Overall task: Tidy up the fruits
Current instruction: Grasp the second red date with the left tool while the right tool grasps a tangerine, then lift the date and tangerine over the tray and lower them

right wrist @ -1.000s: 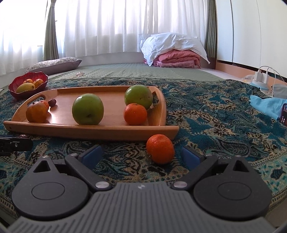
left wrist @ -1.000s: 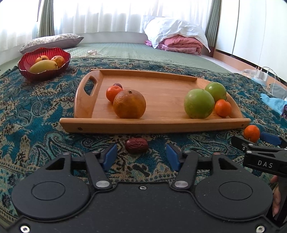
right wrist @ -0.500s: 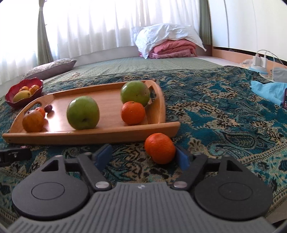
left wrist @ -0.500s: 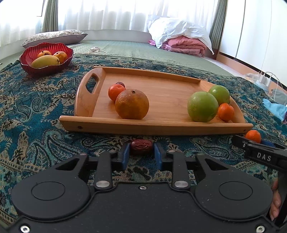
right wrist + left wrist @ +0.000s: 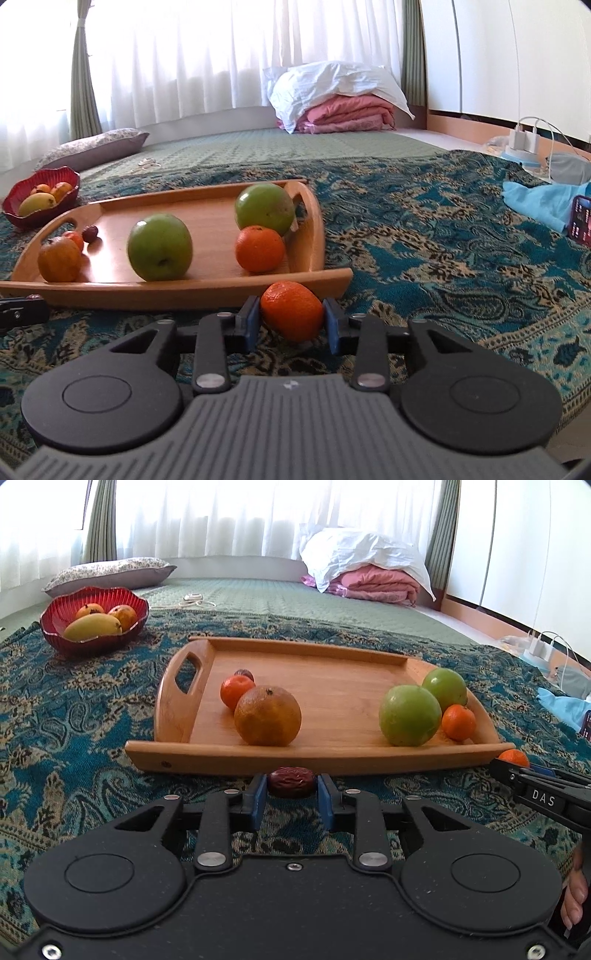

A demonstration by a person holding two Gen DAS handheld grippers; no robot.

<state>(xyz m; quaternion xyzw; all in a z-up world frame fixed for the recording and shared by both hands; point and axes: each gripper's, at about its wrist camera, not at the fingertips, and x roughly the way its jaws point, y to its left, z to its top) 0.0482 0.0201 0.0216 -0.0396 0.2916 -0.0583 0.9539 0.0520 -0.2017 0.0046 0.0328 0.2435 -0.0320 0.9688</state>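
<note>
My left gripper (image 5: pixel 291 788) is shut on a dark red date (image 5: pixel 291 781), just in front of the wooden tray (image 5: pixel 314 757). My right gripper (image 5: pixel 292 317) is shut on a small mandarin (image 5: pixel 291 310) by the tray's near right corner (image 5: pixel 332 280). On the tray lie a large orange (image 5: pixel 267 715), a small mandarin (image 5: pixel 236 691), a second date (image 5: pixel 244 674), two green apples (image 5: pixel 410 715) (image 5: pixel 444 688) and another mandarin (image 5: pixel 458 722). The right gripper also shows at the right edge of the left wrist view (image 5: pixel 543 794).
A red bowl (image 5: pixel 92 642) with mangoes stands at the far left on the patterned teal cloth (image 5: pixel 74 738). A light blue cloth (image 5: pixel 535 201) and a phone (image 5: pixel 580 218) lie at the right. Pillows and folded bedding (image 5: pixel 340 110) are at the back.
Both grippers have closed: the left on the date, the right on the mandarin. Both have moved forward, closer to the tray's front edge.
</note>
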